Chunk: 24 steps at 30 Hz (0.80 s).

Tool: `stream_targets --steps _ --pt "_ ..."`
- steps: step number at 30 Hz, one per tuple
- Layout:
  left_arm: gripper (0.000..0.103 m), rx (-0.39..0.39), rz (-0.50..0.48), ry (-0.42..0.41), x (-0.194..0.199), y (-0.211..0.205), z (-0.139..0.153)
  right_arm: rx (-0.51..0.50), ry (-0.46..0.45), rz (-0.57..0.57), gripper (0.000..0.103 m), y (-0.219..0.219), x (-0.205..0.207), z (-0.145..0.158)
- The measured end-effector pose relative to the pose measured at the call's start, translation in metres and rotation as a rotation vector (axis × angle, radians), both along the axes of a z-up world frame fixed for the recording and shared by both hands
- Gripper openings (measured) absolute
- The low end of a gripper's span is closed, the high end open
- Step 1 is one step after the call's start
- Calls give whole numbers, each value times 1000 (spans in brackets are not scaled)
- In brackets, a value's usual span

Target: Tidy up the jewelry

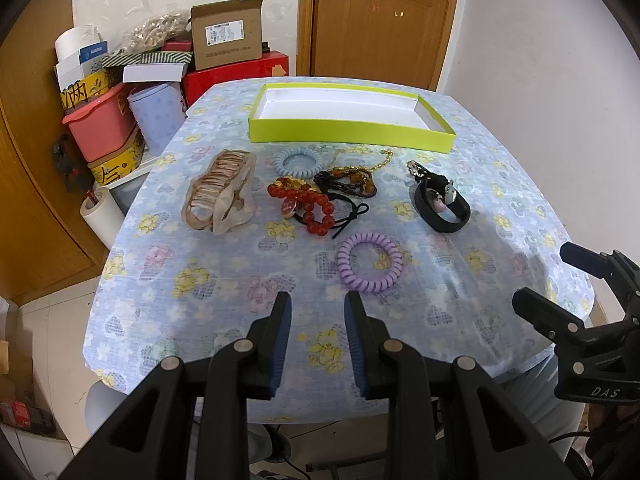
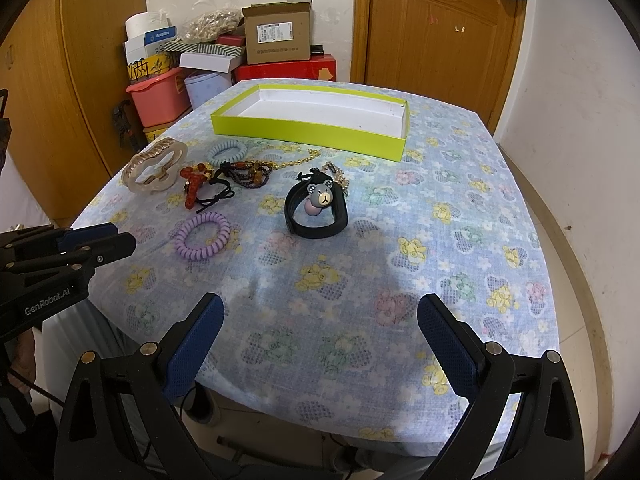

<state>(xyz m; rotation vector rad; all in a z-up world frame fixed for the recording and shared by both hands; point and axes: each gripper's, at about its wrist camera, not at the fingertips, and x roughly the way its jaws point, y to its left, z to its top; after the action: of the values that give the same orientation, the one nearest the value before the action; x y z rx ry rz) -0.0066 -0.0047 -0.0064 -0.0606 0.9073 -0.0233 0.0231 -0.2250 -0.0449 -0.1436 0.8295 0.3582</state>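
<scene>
An empty lime-green tray (image 1: 348, 130) (image 2: 308, 134) lies at the far side of the table. In front of it lie a clear hair claw (image 1: 220, 190) (image 2: 154, 166), a blue coil tie (image 1: 300, 162) (image 2: 229, 151), a red bead bracelet (image 1: 308, 204) (image 2: 194, 186), a dark bead bracelet with gold chain (image 1: 348, 180) (image 2: 252, 172), a black band with a bear charm (image 1: 442, 204) (image 2: 318, 210) and a purple coil tie (image 1: 370, 262) (image 2: 203, 236). My left gripper (image 1: 316, 344) (image 2: 102, 240) is open and empty near the front edge. My right gripper (image 2: 320, 344) (image 1: 548, 280) is open and empty.
The table (image 2: 440, 240) has a blue floral cloth. Boxes, a pink tub and rolls (image 1: 120, 100) are stacked off its far left. A wooden door (image 2: 436, 32) stands behind. Tiled floor (image 2: 580, 280) lies to the right.
</scene>
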Motion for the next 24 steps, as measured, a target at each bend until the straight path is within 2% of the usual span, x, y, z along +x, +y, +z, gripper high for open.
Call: stream_targets --steps 6,12,24 --pt "29 -5 5 4 1 3 0 0 2 0 98 0 1 0" --pt "29 -62 12 8 4 12 -1 0 2 0 98 0 3 0" --pt "29 -49 65 -40 19 40 9 6 2 24 98 2 20 3"
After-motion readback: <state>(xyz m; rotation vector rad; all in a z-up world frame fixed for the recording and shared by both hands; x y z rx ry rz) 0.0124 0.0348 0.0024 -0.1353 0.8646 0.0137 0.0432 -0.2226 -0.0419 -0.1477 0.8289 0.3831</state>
